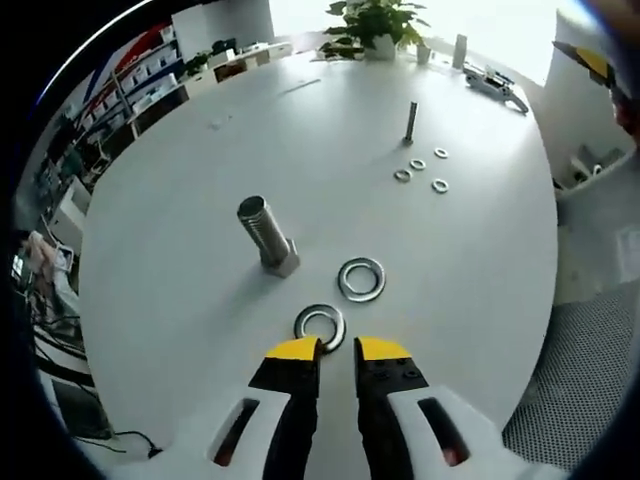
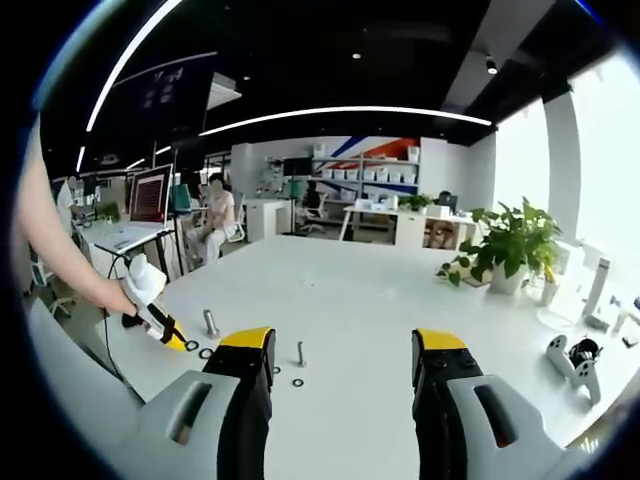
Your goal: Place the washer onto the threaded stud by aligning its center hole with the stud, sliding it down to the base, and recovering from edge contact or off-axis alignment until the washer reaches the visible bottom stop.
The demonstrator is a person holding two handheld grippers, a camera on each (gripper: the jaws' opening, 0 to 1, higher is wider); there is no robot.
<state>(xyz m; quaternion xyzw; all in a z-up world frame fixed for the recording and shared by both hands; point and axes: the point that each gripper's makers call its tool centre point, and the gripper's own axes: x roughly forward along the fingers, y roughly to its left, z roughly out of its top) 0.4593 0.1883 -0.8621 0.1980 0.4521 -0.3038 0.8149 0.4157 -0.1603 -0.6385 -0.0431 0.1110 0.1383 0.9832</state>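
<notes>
While the left claw (image 1: 337,346) hangs just above the white counter (image 1: 180,300) with its two yellow tips nearly pressed together and nothing between them, a silver washer (image 1: 320,326) lies flat right in front of those tips. A second washer (image 1: 361,279) lies a little farther on, and the big bolt (image 1: 266,233) stands head down beside it, its threaded end up and bare. Far back stand a thin bolt (image 1: 410,122) and four small washers (image 1: 418,164). In the right gripper view, the right claw (image 2: 345,342) is spread wide and holds nothing. There, off to the left, a hand (image 2: 118,297) holds the left claw low over the counter, and a potted plant (image 2: 510,243) stands at the right.
</notes>
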